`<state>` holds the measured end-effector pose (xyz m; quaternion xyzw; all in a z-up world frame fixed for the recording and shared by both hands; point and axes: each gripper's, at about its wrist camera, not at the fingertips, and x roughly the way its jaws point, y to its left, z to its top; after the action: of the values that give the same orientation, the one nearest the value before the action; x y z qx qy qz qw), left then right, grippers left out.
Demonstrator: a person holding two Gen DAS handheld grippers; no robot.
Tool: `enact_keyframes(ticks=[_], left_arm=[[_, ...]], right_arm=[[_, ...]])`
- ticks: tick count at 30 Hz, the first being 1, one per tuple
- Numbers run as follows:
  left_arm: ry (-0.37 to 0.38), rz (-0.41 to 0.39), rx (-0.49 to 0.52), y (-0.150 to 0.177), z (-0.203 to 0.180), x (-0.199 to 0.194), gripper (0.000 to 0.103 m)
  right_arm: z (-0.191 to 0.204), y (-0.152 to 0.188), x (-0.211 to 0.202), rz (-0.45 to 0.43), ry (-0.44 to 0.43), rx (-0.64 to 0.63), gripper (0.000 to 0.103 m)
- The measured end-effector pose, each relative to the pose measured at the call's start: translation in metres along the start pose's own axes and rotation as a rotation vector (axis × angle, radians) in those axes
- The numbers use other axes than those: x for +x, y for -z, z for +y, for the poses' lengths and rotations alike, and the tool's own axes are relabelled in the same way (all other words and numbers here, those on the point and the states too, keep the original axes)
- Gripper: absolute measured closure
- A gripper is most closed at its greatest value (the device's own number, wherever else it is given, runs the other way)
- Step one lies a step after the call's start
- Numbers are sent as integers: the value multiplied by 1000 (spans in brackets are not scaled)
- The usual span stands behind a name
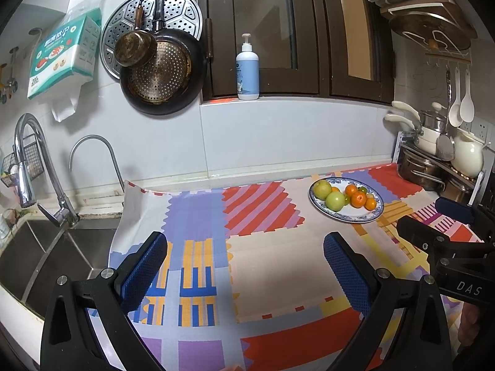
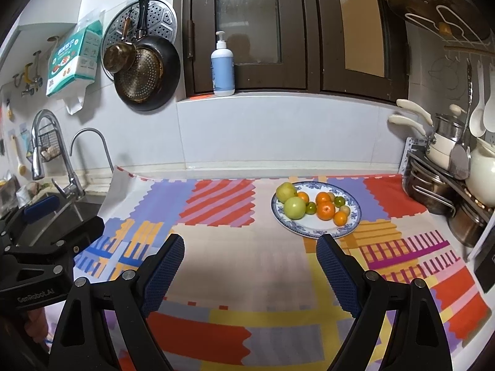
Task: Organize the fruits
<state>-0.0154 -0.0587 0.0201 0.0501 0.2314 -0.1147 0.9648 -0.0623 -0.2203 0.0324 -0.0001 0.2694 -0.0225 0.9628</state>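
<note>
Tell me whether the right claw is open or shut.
Open. The right claw has its two blue pads spread wide apart over the patterned cloth, with nothing between them; the plate of fruit lies ahead, untouched.

Both the left gripper (image 1: 244,266) and right gripper (image 2: 250,267) have matte black frames with silver screws, blue dimpled pads (image 1: 144,270), and white lettering at frame edges.

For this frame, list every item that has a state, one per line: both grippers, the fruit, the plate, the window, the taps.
Left gripper: jaws open, empty, above the patterned cloth.
Right gripper: jaws open, empty, short of the plate.
Blue-and-white patterned plate: flat on the cloth, holding all the fruit.
Green apples: on the plate, untouched.
Orange tangerines: on the plate, untouched.
Dark brown window: shut.
Chrome taps: no water seen.
</note>
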Motion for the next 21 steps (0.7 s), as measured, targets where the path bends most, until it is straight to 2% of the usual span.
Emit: enact_keyframes(ticks=[21], left_arm=[[-19,6,-6,3,4,-4,0]], right_arm=[[-2,2,3,15,-20,-4,15]])
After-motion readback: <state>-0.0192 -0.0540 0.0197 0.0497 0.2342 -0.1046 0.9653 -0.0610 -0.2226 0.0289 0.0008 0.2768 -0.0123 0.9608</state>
